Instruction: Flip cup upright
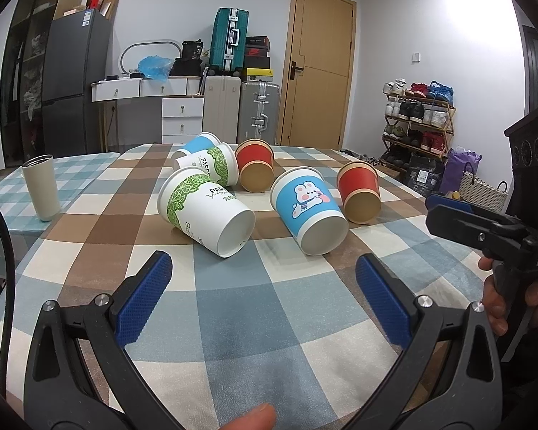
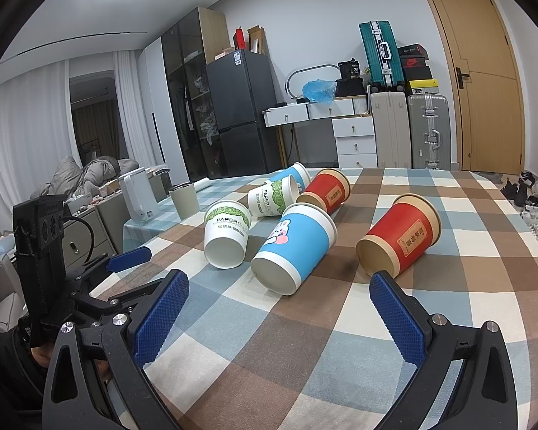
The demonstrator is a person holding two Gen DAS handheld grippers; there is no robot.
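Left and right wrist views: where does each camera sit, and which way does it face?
Left wrist: on the left claw, low over the checkered table, facing the tipped cups; a fingertip and the right claw show.
Right wrist: on the right claw, angled left across the cups; the left claw shows.
Shared: the blue bunny cup, both claws open.

Checked table (image 1: 233, 304) bears six toppled paper cups (image 1: 306, 211); upright tumbler (image 1: 41, 188).

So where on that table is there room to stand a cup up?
Bare checked cloth lies between the left hand-held gripper and the fallen cups, also beside the grey tumbler. Crowded: the white-green cup, bunny cup and red cups behind.
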